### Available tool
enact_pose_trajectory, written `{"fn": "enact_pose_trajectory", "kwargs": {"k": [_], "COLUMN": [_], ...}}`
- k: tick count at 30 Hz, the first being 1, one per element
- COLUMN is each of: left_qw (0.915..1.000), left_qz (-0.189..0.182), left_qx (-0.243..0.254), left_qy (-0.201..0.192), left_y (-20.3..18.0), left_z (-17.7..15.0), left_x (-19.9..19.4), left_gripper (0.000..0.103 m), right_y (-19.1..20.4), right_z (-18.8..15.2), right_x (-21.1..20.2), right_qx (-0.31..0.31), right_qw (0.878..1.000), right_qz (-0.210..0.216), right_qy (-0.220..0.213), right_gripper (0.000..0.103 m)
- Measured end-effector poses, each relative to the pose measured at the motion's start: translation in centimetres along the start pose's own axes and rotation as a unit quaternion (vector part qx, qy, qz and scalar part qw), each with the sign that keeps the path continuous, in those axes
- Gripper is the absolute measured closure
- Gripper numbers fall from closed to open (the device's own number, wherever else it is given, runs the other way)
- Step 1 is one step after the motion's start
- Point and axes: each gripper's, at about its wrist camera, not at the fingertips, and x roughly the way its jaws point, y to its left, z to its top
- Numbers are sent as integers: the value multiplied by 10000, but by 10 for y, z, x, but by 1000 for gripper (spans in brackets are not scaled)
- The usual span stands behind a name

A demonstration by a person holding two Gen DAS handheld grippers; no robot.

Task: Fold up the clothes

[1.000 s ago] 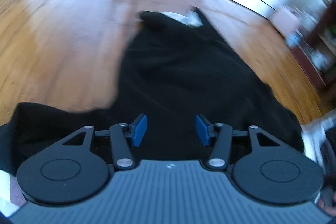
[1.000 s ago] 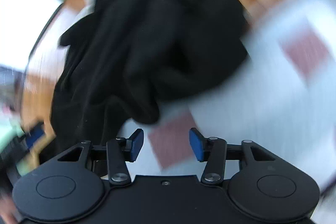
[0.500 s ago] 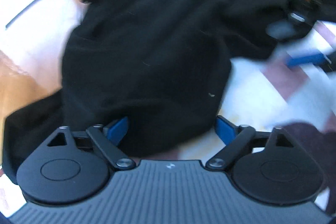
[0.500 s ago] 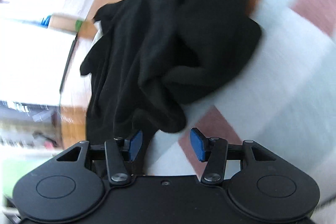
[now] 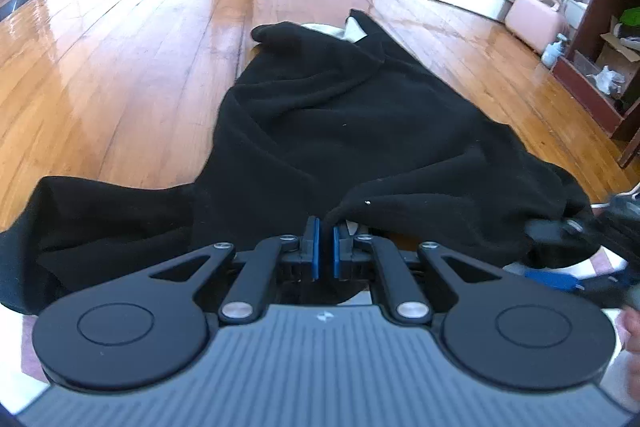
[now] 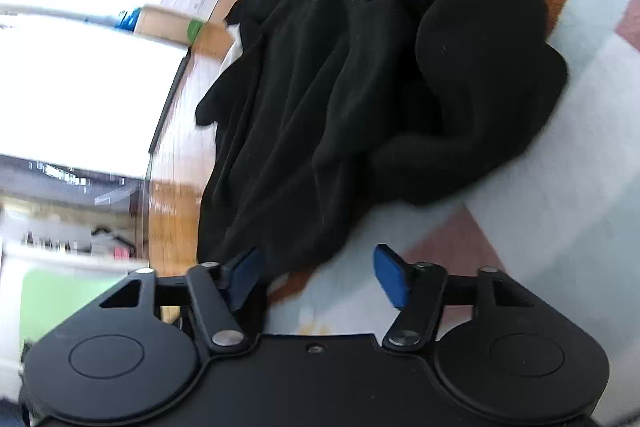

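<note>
Looking at the wooden floor (image 5: 120,75) first: we see the black garment (image 5: 340,131) spread over it, rumpled, its near end lying on a pale patterned rug (image 6: 560,227). A pink case (image 5: 534,19) sits by the far wall. Our left gripper (image 5: 325,247) has its blue pads almost together, pinching the garment's near hem. Our right gripper (image 6: 316,275) is wide and its jaws are opening; the garment's edge sits just ahead, between the pads, no contact.
</note>
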Motion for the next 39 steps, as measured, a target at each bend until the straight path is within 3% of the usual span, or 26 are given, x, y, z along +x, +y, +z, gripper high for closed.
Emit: {"fn": "enact_pose_trajectory", "kwargs": {"k": [1,2,3,5,6,7,8,9,11,12,13,16,17,19,21,24,25,27,29,30,31,32,34,36,37,39], "left_qw": [9999,9996,9988,9967,9959,9940,9908,9869,9834,9803,9801,9836,9848,9825,9691,9420,9340,9131,8842,8768,8773,8780,8878,8930,8975,9177], "left_qz": [-63,-186,-344,-713,-821,-928,-1034,-1114,-693,-494,-431,-196,22,824,1643,1998,2078,2103,1745,1491,1414,1341,1315,1399,1418,1678], "left_qx": [-15,-48,-115,-322,-353,-383,-413,-446,-594,-676,-862,-1285,-1342,-1391,-1689,-2621,-2824,-3367,-4181,-4458,-4489,-4510,-4336,-4166,-4042,-3414], "left_qy": [-87,-210,-324,-206,118,442,765,1081,1571,1790,1734,1249,1100,925,728,630,695,929,1138,1012,945,880,800,967,1048,1142], "left_y": [-2,-5,-5,-2,-2,-1,-1,-1,2,4,10,30,38,62,96,155,167,191,214,220,220,221,217,212,208,194], "left_z": [-1,1,3,6,0,-6,-11,-17,-26,-29,-27,-16,-12,-3,3,-1,-4,-16,-35,-42,-42,-42,-35,-29,-25,-9], "left_x": [-2,-5,-11,-20,-18,-16,-14,-11,6,14,15,1,-4,-14,-26,-40,-42,-43,-41,-43,-46,-48,-46,-33,-25,-8], "left_gripper": [97,97,97,91,83,52,29,29,31,31,30,29,29,27,26,26,26,26,25,21,20,20,20,20,10,11], "right_y": [0,4,11,29,38,44,48,47,33,21,8,-11,-10,-2,8,53,71,103,124,130,131,131,131,132,133,134], "right_z": [5,10,14,18,21,24,24,24,26,29,33,48,49,47,39,14,1,-32,-68,-86,-101,-112,-125,-135,-144,-158], "right_x": [8,12,5,-31,-51,-71,-86,-93,-92,-87,-85,-91,-94,-94,-99,-83,-73,-45,-14,2,16,26,44,59,67,80], "right_qx": [-48,-297,-634,-1154,-1338,-1423,-1555,-1689,-1758,-1519,-1161,-357,-316,-383,-612,-1661,-2189,-3361,-4518,-5083,-5570,-5870,-6194,-6428,-6625,-6964], "right_qw": [9999,9989,9961,9878,9831,9808,9772,9729,9664,9661,9695,9869,9869,9868,9894,9828,9729,9388,8900,8596,8290,8074,7811,7614,7439,7114], "right_qz": [-102,-315,-479,-269,-219,-345,-626,-942,-1606,-1914,-2003,-1309,-1248,-1201,-915,-423,-413,-533,-553,-513,-471,-521,-665,-545,-525,-677], "right_qy": [-66,-170,-372,-1009,-1232,-1285,-1304,-1265,-972,-832,-806,-871,-967,-1015,-945,-682,-624,-534,-252,-37,174,279,429,645,701,661], "right_gripper": [40,98,95,98,98,98,95,92,92,92,92,91,86,76,71,57,52,51,51,52,52,52,52,51,47,42]}}
